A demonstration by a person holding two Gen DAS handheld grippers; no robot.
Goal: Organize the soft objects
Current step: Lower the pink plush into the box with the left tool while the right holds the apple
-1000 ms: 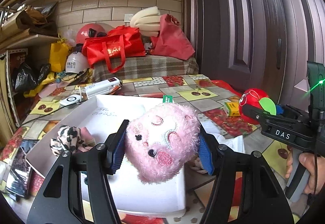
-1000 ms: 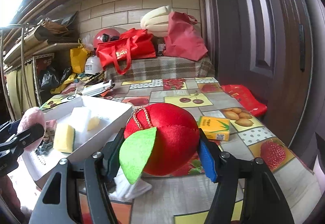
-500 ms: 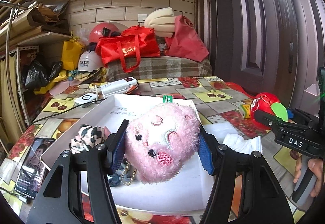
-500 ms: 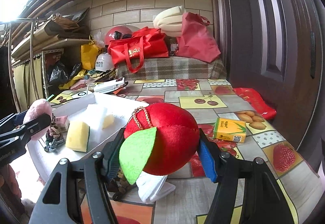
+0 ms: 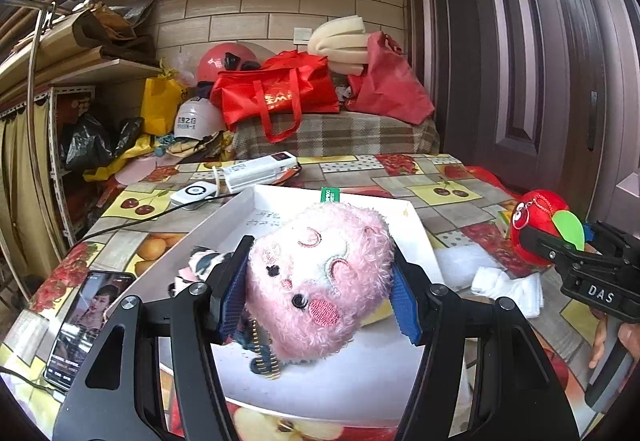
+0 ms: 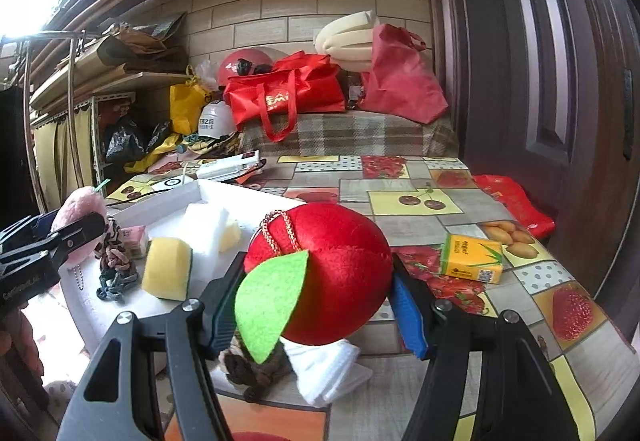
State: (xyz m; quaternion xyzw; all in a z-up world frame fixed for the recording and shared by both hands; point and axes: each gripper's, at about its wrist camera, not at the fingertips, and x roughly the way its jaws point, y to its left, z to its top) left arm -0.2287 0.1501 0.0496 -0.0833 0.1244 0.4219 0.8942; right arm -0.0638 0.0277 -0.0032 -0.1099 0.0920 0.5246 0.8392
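Left wrist view looks over the left gripper (image 5: 320,295), whose blue-padded fingers (image 5: 231,299) are clamped on either side of a fluffy pink plush face toy (image 5: 316,277). That toy hangs above a shallow white rectangular tray (image 5: 340,201), which sits on a counter covered in a fruit-patterned patchwork cloth (image 5: 400,165). A black-and-white spotted fabric piece (image 5: 204,261) lies in the tray just left of the pink toy. A black smartphone with a lit screen (image 5: 88,321) lies on the counter beside the tray's left edge, and a folded white cloth (image 5: 508,287) lies to the tray's right.

From the right wrist camera, the right gripper (image 6: 316,305) has its fingers (image 6: 406,317) pressed against both sides of a round red plush apple with a green felt leaf (image 6: 332,273), held over the counter just right of the tray. Inside the tray lie a yellow sponge (image 6: 166,273), a white foam block (image 6: 206,227) and a braided fabric scrunchie (image 6: 114,265). A small yellow-and-green carton (image 6: 472,257) rests on the counter to the apple's right. A brown knitted piece (image 6: 252,369) lies under the apple beside the white cloth.
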